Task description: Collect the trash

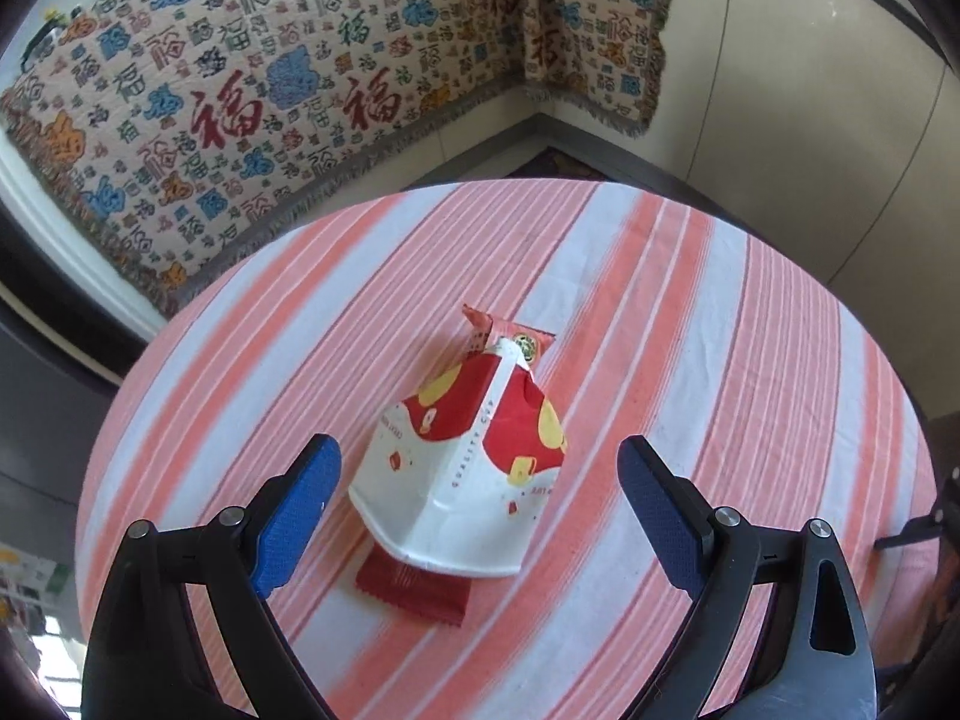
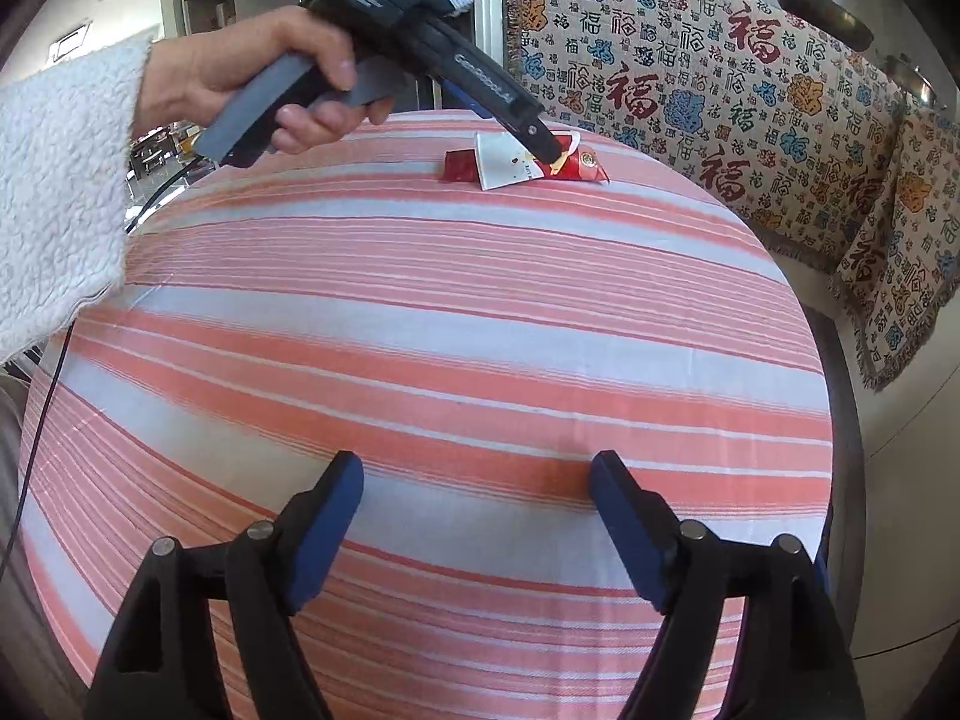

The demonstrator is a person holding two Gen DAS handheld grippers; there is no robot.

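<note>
A crushed red-and-white paper cup (image 1: pixel 474 468) lies on the striped tablecloth, on top of a dark red wrapper (image 1: pixel 414 591); another red wrapper (image 1: pixel 510 333) pokes out behind it. My left gripper (image 1: pixel 480 465) is open, its blue pads either side of the cup without touching it. In the right wrist view the same cup (image 2: pixel 504 165) and wrappers lie at the table's far edge, with the left gripper (image 2: pixel 549 147) over them, held by a hand in a white fleece sleeve. My right gripper (image 2: pixel 477 480) stands open over bare cloth, nothing between its fingers.
The round table (image 2: pixel 420 330) wears a pink-and-white striped cloth. A bench with a patterned throw (image 1: pixel 240 108) runs behind it and around the corner (image 2: pixel 780 120). Dark pans (image 2: pixel 822 9) sit on the ledge above the bench. A thin cable (image 2: pixel 42 420) hangs at the left.
</note>
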